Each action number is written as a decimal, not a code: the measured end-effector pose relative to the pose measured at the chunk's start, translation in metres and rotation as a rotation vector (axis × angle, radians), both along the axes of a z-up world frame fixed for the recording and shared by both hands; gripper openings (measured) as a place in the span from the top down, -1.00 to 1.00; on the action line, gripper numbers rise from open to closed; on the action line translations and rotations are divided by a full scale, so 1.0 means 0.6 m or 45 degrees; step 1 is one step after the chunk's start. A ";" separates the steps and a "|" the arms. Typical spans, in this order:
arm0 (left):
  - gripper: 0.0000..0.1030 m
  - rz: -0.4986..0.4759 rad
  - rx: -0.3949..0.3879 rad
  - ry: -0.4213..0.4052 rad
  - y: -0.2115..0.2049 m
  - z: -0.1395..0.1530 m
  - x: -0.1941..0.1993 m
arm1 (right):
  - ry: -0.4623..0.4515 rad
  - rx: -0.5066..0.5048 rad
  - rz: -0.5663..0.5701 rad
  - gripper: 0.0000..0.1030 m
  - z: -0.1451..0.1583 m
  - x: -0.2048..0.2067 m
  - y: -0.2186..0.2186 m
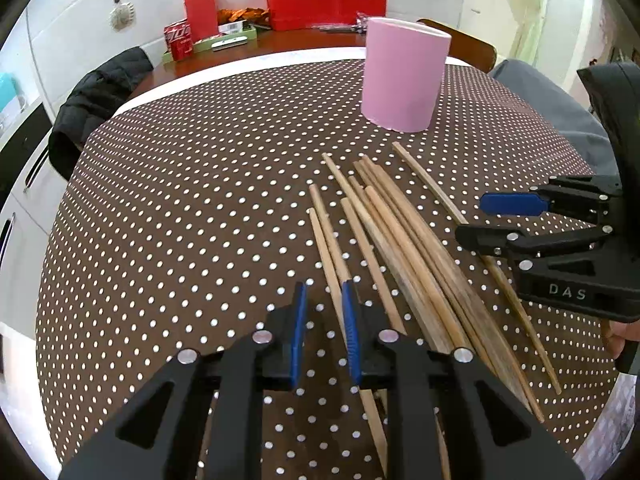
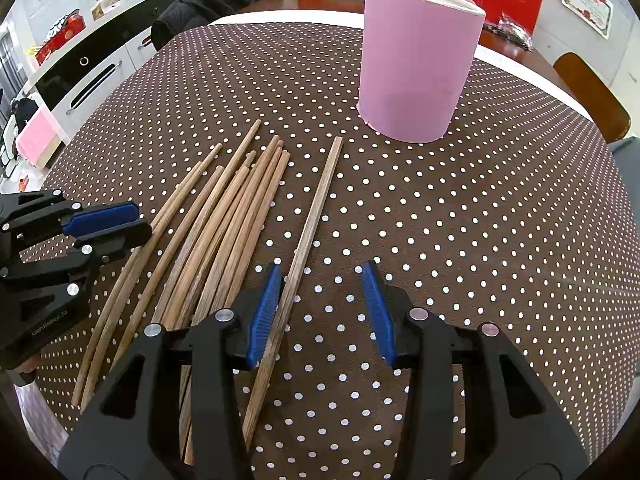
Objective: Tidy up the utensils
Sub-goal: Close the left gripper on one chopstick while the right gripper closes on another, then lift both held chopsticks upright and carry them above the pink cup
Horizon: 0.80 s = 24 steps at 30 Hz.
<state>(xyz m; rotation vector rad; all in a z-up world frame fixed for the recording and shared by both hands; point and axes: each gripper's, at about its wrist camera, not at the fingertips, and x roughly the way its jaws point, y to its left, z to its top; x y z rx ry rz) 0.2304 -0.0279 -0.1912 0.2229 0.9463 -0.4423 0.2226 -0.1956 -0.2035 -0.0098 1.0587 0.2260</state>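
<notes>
Now my left claw [image 1: 325,300] stands slightly open over the chopsticks [image 1: 384,232], gripping nothing; my right claw [image 2: 320,280] hangs open beside one stray chopstick [image 2: 316,208], near the pink cup [image 2: 416,64].

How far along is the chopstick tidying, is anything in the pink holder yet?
Nothing looks done: the chopsticks all lie on the dotted tablecloth, and none pokes above the rim of the pink holder; its inside is not visible. Neither tool holds anything: the left tool is narrowly open beside the leftmost sticks, the right tool open beside the separate stick. Everything remains.
</notes>
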 end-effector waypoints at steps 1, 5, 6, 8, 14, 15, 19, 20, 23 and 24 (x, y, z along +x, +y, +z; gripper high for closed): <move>0.65 0.002 -0.002 0.000 0.003 -0.002 -0.007 | 0.000 0.000 0.001 0.17 0.000 0.000 0.000; 0.62 -0.006 0.009 0.011 0.004 -0.012 -0.026 | 0.000 -0.005 0.003 0.17 0.000 -0.001 0.001; 0.62 -0.004 0.020 -0.003 -0.001 -0.012 -0.027 | 0.000 -0.006 0.003 0.17 0.000 -0.001 0.001; 0.61 0.013 0.038 -0.017 -0.006 -0.013 -0.031 | 0.000 -0.005 0.004 0.17 -0.001 0.000 0.001; 0.91 0.042 0.027 -0.001 -0.014 -0.011 -0.031 | -0.040 -0.030 0.009 0.36 -0.005 0.000 0.006; 0.91 0.044 0.019 0.002 -0.014 -0.010 -0.030 | -0.035 -0.022 0.000 0.68 -0.004 0.001 0.001; 0.91 0.092 -0.044 -0.008 0.008 0.000 -0.030 | -0.020 0.104 -0.038 0.89 -0.007 -0.004 -0.036; 0.91 0.106 -0.056 -0.016 0.014 0.002 -0.031 | -0.019 0.136 -0.039 0.89 -0.007 -0.005 -0.041; 0.91 0.158 -0.094 -0.056 0.032 0.016 -0.031 | -0.053 0.218 -0.049 0.89 0.000 -0.014 -0.059; 0.91 0.173 -0.121 -0.076 0.038 0.024 -0.032 | -0.069 0.253 -0.049 0.89 0.005 -0.017 -0.064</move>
